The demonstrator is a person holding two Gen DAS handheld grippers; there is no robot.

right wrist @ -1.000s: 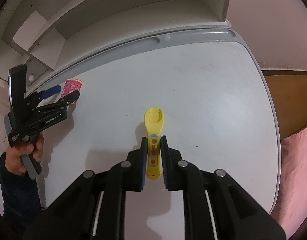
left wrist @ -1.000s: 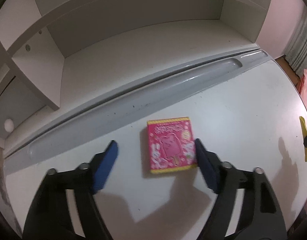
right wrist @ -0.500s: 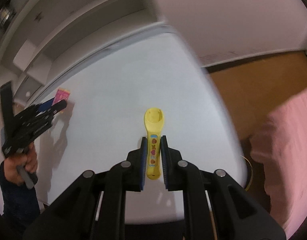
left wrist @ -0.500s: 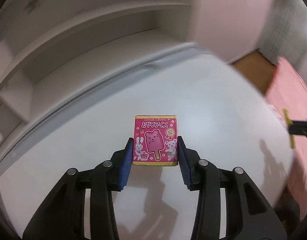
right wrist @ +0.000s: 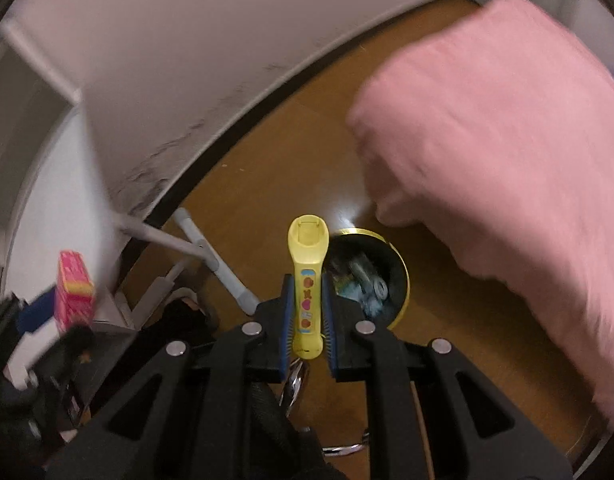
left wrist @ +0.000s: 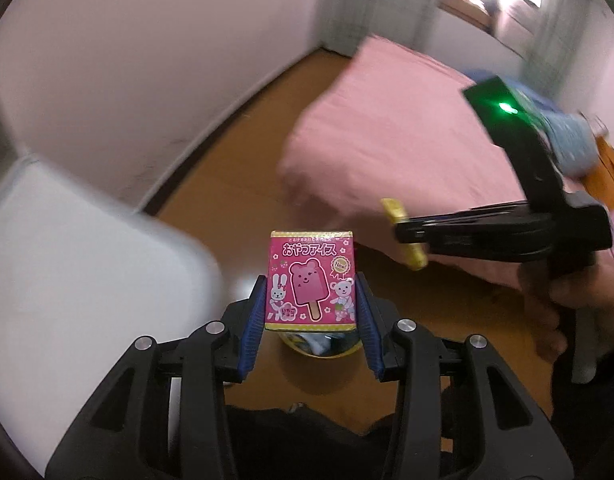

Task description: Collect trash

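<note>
Left wrist view: the left claw [left wrist: 310, 307] is now clenched on the pink box [left wrist: 311, 278]. A second ago the box lay flat on the counter between wide-open jaws; they have just closed on it. Now the box hangs over the wood floor [left wrist: 235, 184], with the bin [left wrist: 319, 346] peeking out at 6 o'clock under it.

Right wrist view: the right claw [right wrist: 308, 307] grips the yellow stick [right wrist: 307, 280], as before. The counter is gone from under it; the bin sits at 3 o'clock, close by. Both things look ready to drop in.
</note>
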